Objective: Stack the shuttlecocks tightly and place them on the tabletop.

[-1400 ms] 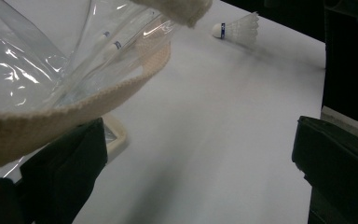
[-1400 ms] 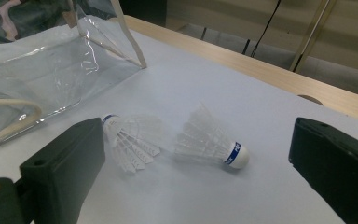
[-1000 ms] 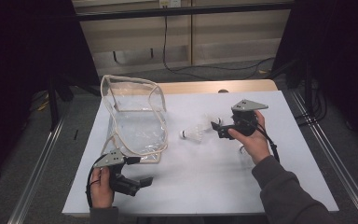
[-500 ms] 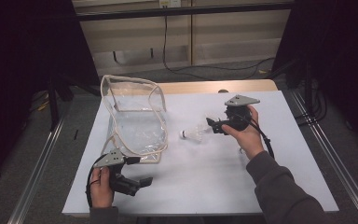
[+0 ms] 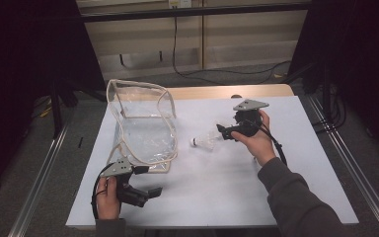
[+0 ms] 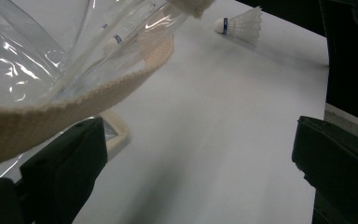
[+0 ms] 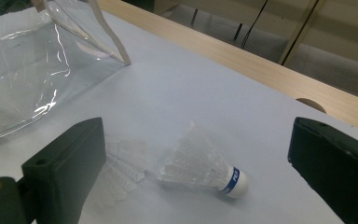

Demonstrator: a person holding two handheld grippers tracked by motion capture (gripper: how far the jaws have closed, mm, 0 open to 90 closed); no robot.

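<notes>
Left gripper [image 5: 145, 190]: near tabletop [image 5: 217, 197] edge, jaws spread wide, grasping nothing, just beside bag's trimmed corner. Clear bag [image 5: 143, 123]: stands open, left of centre. Shuttlecock [image 5: 205, 141]: lies on side mid-tabletop, between bag and right gripper [image 5: 223, 131]. Right gripper: jaws released, flanking shuttlecock, no contact.

White shuttlecock [image 7: 200, 165], blue band; clear bag [image 5: 143, 126], cream trim; white table [image 5: 217, 197]

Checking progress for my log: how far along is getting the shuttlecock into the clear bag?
Early. The shuttlecock lies on the table, unbagged. The right claw, open, is closing in on it. The left claw, open, sits at the clear bag's rim. Grasping and bagging remain.
</notes>
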